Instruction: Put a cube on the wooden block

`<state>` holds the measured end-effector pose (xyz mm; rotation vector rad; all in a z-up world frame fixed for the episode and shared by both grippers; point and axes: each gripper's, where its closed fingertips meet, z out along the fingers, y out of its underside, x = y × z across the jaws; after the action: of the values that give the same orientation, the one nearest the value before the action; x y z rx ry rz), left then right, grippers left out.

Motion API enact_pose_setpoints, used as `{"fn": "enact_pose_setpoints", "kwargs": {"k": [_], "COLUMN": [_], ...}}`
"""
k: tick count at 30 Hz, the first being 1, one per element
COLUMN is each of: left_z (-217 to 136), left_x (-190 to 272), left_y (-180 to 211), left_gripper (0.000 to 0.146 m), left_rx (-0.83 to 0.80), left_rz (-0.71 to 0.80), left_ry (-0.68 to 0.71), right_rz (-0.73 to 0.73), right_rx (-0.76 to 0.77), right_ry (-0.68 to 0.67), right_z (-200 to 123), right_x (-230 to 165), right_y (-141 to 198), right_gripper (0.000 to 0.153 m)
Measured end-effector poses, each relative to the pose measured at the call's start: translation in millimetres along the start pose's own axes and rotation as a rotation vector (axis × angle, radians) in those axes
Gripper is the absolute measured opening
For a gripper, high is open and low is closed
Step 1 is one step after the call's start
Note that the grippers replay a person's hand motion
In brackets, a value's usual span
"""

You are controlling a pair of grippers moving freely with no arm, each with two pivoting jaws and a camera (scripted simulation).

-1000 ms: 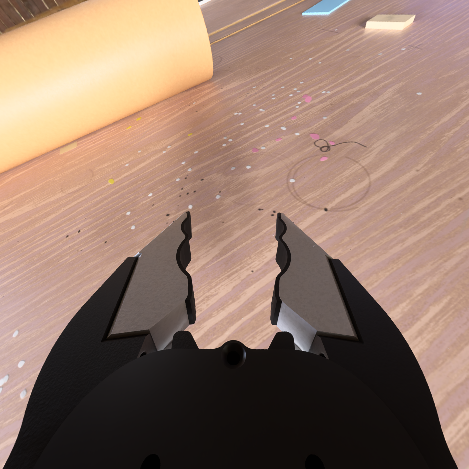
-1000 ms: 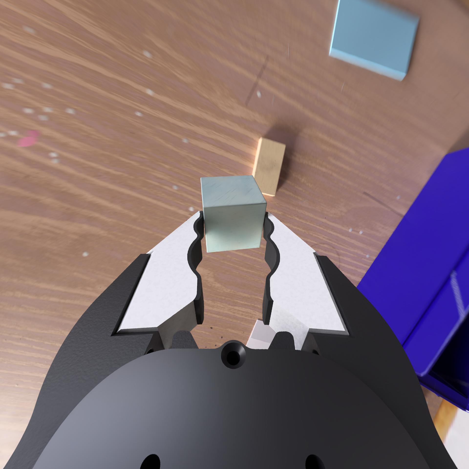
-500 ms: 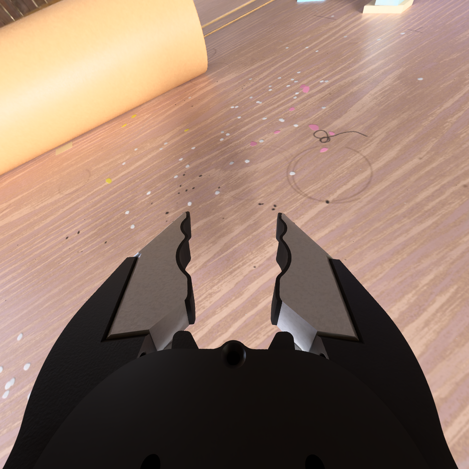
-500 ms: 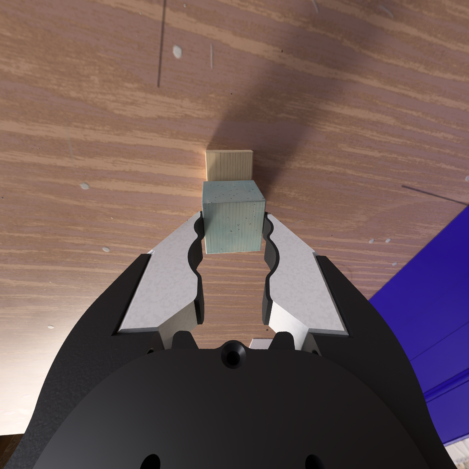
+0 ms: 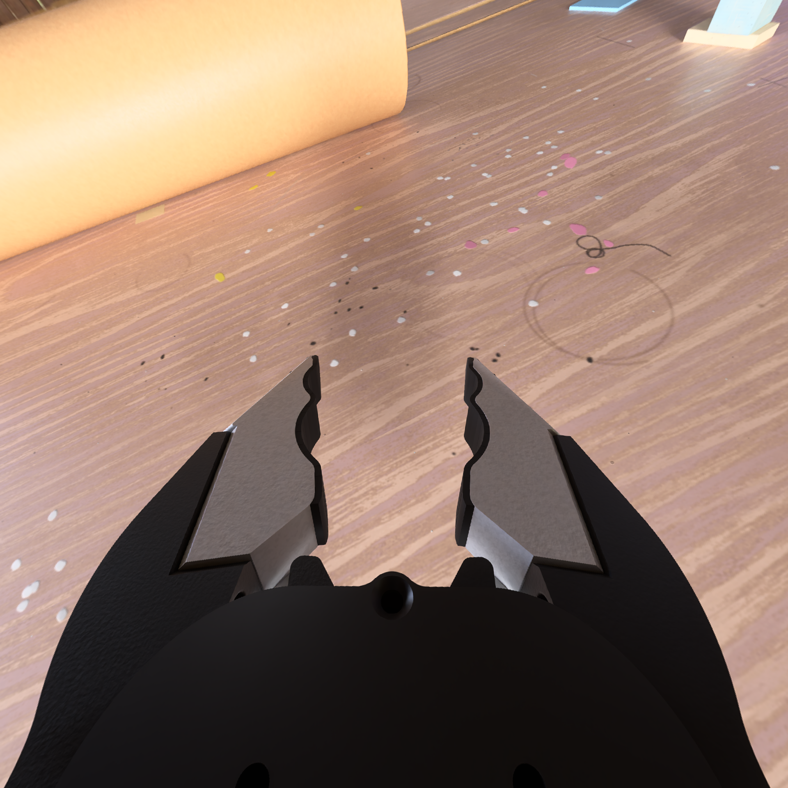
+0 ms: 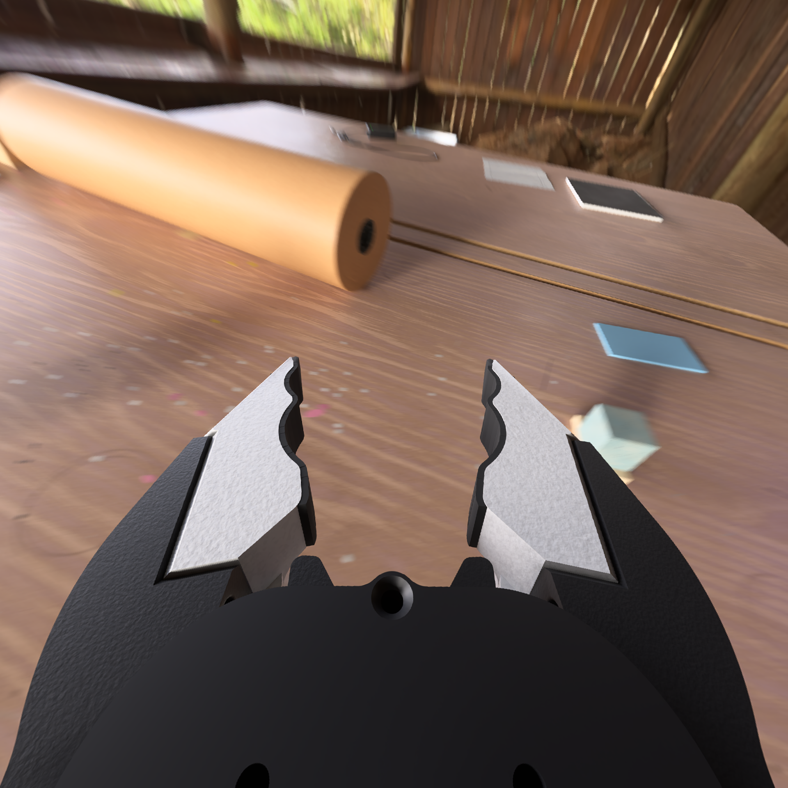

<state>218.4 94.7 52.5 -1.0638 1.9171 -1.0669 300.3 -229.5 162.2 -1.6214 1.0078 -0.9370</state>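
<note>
A pale blue-green cube [image 6: 618, 435] sits on the tan wooden block [image 6: 625, 476], to the right of my right gripper's right finger; it looks blurred and turned corner-on. My right gripper [image 6: 392, 362] is open and empty, apart from the cube. My left gripper [image 5: 392, 360] is open and empty above the speckled wooden table [image 5: 554, 447]. In the left wrist view the cube [image 5: 725, 15] rests on the wooden block [image 5: 720, 39] at the far top right, cut off by the frame edge.
A large roll of brown paper [image 6: 192, 179] lies across the table's far left, also in the left wrist view [image 5: 170, 106]. A flat blue tile [image 6: 648, 347], a black tile [image 6: 614, 200] and a grey tile [image 6: 516, 172] lie beyond the cube. A wooden wall stands behind.
My right gripper has opened, let go of the cube onto the wooden block, and pulled back and tilted up. The left gripper has shifted only slightly and stays open.
</note>
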Motion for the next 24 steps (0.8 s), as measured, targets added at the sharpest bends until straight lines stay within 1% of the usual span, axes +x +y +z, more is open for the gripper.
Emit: {"fn": "enact_pose_setpoints", "kwargs": {"k": [1,3,5,7,10,11,12,14,15,17,19,20,22,24], "left_z": [-1,-2,-4,-5,-6,-6,-6,-4,-3,-2,-4,-4,-6,-5], "left_x": [0,1,1,0,-6,-8,-9,-10,-9,-7,-6,-6,-7,-8], "left_y": [0,-1,-2,-4,-7,-8,-9,-9,-8,-4,-3,-3,-5,-5], "left_gripper": [0.068,0.068,0.068,0.068,0.068,0.068,0.068,0.068,0.068,0.068,0.068,0.068,0.068,0.068], "left_rx": [0.0,0.002,0.011,0.022,0.044,0.047,0.05,0.049,0.043,0.03,0.023,0.024,0.037,0.037], "left_rz": [0.007,0.01,0.008,0.007,0.002,-0.004,-0.011,-0.023,-0.026,-0.021,0.003,0.017,0.037,0.038], "left_ry": [-0.005,-0.01,-0.011,-0.019,-0.038,-0.042,-0.04,-0.028,-0.022,-0.011,-0.012,-0.019,-0.034,-0.032], "right_rz": [0.031,0.07,0.071,0.014,0.036,0.008,-0.046,-0.21,-0.32,-0.595,-0.836,-0.9,-0.974,-1.021], "right_rx": [0.053,0.088,0.119,0.054,0.015,-0.017,-0.064,-0.18,-0.247,-0.363,-0.503,-0.586,-0.7,-0.794], "right_ry": [-0.018,-0.03,-0.053,-0.031,-0.137,-0.168,-0.195,-0.303,-0.34,-0.424,-0.522,-0.56,-0.636,-0.681], "right_z": [-10,-21,-19,-9,2,8,16,43,61,100,137,152,177,191], "right_x": [-22,-55,-82,-95,-116,-120,-123,-134,-136,-141,-141,-140,-140,-139], "right_y": [6,27,41,56,61,58,55,45,42,39,48,54,64,74], "right_gripper": [0.085,0.085,0.086,0.089,0.083,0.081,0.079,0.074,0.072,0.07,0.071,0.07,0.068,0.066]}}
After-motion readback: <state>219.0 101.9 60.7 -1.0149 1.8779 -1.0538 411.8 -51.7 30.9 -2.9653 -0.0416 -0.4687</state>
